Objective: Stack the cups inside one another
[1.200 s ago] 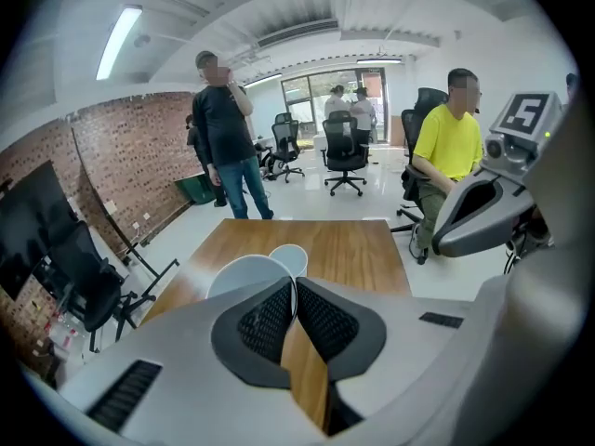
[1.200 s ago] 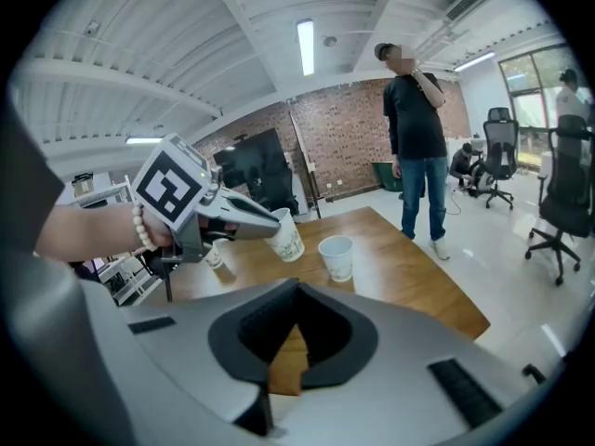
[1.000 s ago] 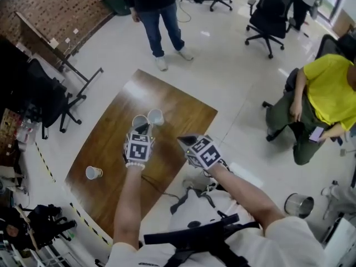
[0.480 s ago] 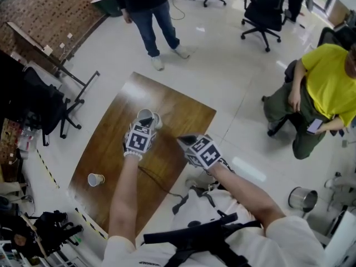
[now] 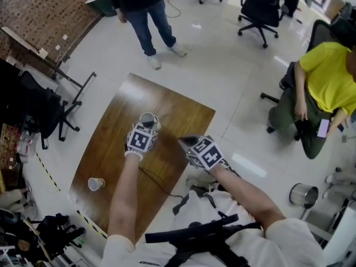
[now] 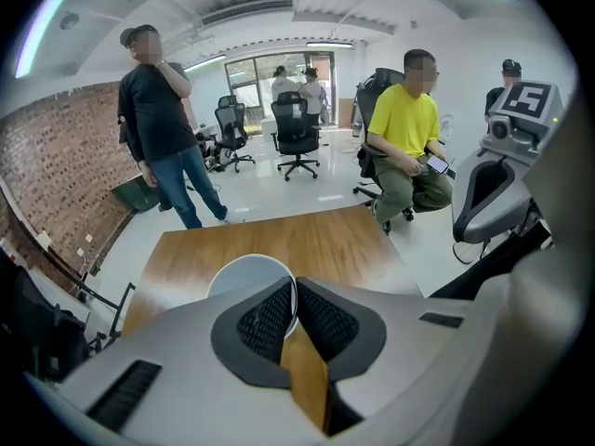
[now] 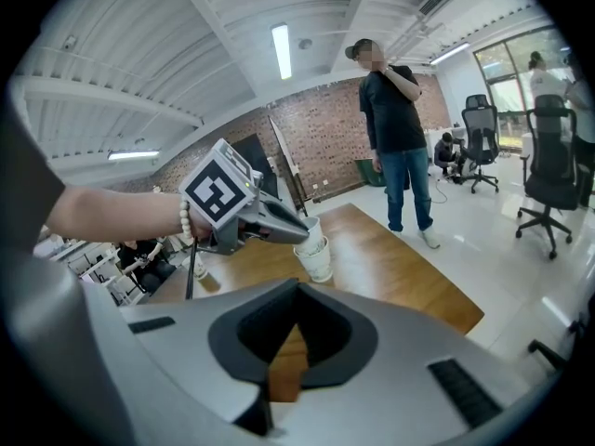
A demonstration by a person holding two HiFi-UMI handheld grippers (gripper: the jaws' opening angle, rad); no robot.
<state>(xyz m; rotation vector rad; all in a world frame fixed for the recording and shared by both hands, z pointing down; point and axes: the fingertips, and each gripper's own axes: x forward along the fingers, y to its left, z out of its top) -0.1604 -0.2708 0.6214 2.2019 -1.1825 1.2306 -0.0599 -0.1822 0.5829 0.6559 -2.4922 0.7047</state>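
One tilted cup (image 7: 311, 232), mouth up, sits inside a standing cup (image 7: 320, 266).

Head view: camera high overhead, facing steeply down on the wooden table (image 5: 105, 149), with both forearms entering from the lower edge. Left gripper view: mounted close behind the jaws of the left gripper (image 5: 146, 125), facing across the table towards office chairs and glazed doors. Right gripper view: mounted likewise on the right gripper (image 5: 183, 142), facing across the table towards the brick wall, with the left gripper side-on. All three share the table, the cup (image 6: 244, 277) and the standing person (image 5: 139, 4).
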